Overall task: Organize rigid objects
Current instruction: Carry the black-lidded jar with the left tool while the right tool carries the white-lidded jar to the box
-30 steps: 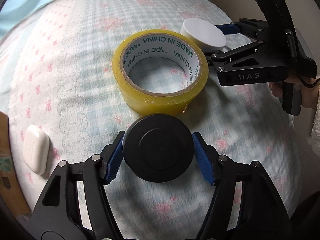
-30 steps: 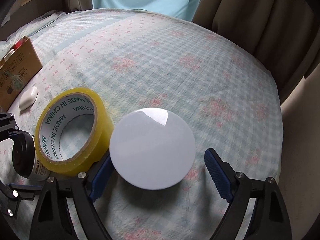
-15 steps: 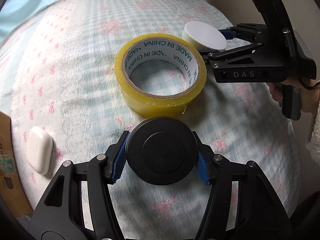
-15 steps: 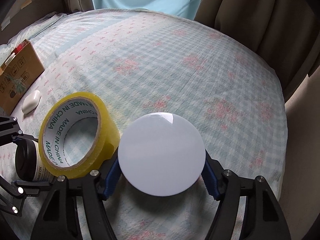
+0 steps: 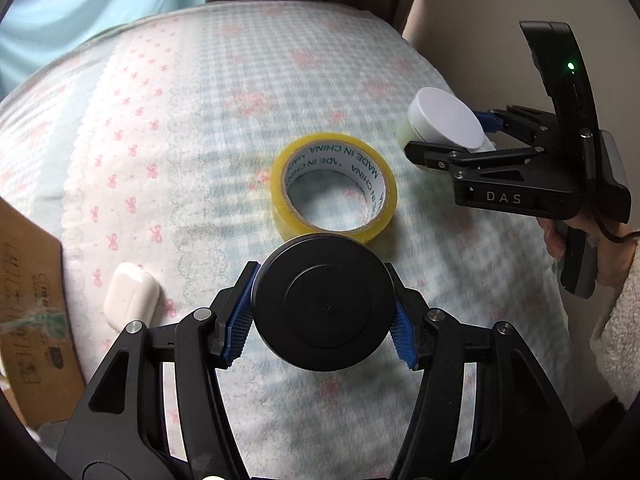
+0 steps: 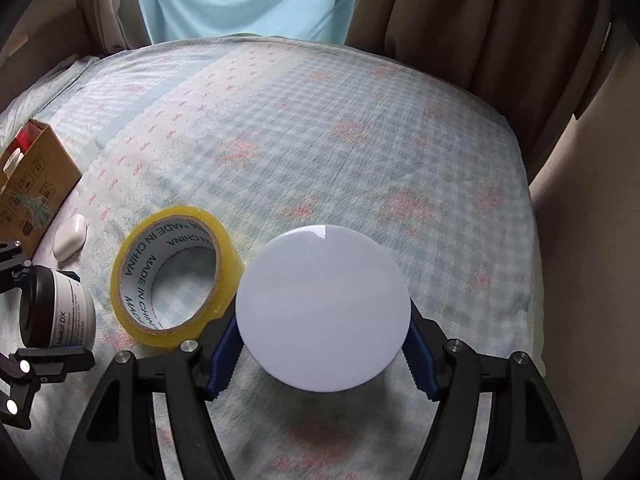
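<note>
My left gripper point(image 5: 322, 312) is shut on a black-lidded jar point(image 5: 322, 306) and holds it above the bed; the jar's white labelled side shows in the right wrist view point(image 6: 60, 312). My right gripper point(image 6: 322, 334) is shut on a white-lidded jar point(image 6: 322, 308), also lifted; it shows at the right in the left wrist view point(image 5: 444, 122). A roll of yellow tape point(image 5: 334, 188) lies flat on the bedspread between the two jars, and in the right wrist view point(image 6: 176, 276) it is left of the white jar.
A white earbud case point(image 5: 132, 298) lies on the checked bedspread point(image 6: 320, 140), near a cardboard box point(image 5: 28, 312) at the left edge. Curtains hang behind the bed. The person's hand point(image 5: 580, 248) holds the right gripper.
Both grippers closed on their jars and lifted them up and back from the bed. The tape roll now looks smaller and farther away.
</note>
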`<state>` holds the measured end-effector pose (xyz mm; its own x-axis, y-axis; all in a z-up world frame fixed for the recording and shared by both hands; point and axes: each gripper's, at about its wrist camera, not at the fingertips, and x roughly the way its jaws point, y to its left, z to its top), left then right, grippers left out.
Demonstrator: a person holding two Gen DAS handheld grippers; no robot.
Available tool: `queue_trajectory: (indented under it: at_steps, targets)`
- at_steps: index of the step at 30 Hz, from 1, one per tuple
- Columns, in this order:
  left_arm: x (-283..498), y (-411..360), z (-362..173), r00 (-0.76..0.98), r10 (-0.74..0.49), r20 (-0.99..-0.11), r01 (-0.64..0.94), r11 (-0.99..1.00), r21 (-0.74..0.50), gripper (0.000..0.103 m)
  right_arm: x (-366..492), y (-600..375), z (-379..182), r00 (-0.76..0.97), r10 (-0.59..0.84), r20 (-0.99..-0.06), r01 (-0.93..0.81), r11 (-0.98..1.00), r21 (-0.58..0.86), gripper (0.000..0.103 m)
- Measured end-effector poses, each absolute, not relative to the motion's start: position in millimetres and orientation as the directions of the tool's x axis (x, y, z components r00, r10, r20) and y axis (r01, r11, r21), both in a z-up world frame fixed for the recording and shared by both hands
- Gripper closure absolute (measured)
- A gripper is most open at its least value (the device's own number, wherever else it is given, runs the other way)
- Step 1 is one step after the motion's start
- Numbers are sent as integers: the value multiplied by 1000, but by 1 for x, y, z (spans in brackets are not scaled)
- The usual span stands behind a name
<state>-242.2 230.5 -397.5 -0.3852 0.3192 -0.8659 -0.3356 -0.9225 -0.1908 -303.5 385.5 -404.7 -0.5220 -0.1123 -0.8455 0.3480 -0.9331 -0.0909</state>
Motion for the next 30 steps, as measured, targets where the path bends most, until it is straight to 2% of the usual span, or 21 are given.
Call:
queue_trajectory:
  at_steps: [10,20,30]
  targets:
    - [-222,176,-301,-445,329,-833,-265,-937,-228,48,-267,382,-304,-566,-55,-822,206,-976,-76,37]
    - [-182,77,-226,-491,261,-831,-122,-965,-232,48,-244,317,-198,-623,-118,-773,194,-981,-6,37]
    - [-167,-64,-190,-542,169,-823,23,-976,-215,48,-223,203,-162,-598,-207,-774,268,-962,50,37]
